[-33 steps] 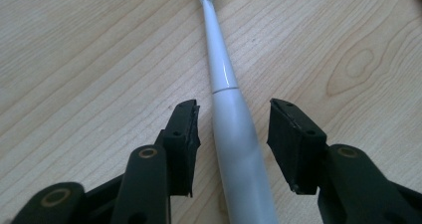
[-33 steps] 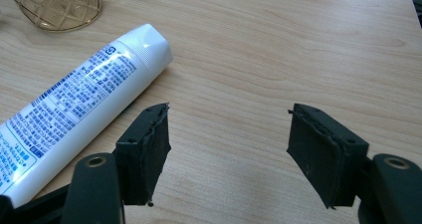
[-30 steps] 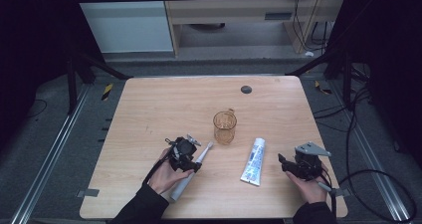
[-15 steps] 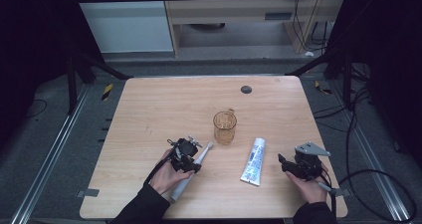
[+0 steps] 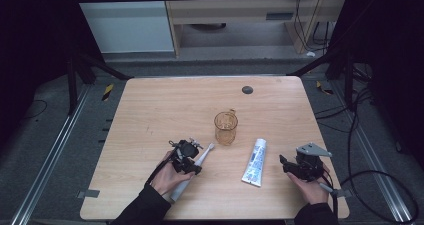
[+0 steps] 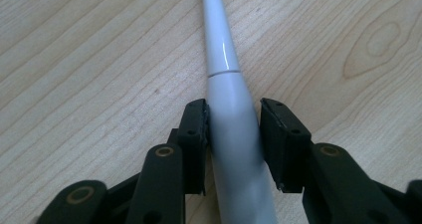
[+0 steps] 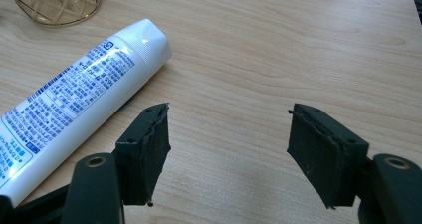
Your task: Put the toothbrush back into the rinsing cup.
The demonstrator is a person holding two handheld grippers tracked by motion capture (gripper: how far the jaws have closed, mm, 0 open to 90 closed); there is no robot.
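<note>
One toothbrush [image 6: 233,129], one toothpaste tube [image 5: 254,161] and one cup [image 5: 225,127] are seen on the tabletop [image 5: 150,110]. The toothbrush handle is flanked by the left claw [image 6: 233,144], whose jaws have just been closing; one pad touches, the other stands just apart. The right claw [image 7: 229,149] is held released beside the tube.

Small blue print on toothpaste tube [image 7: 74,99], illegible

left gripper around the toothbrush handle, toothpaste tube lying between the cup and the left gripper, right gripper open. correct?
Not quite. The toothpaste tube lies between the cup and the right gripper, not the left; the high view shows it. The rest stands: the left gripper has its jaws around the toothbrush handle and they have just been closing, and the right gripper's jaws are open with nothing between them.
</note>
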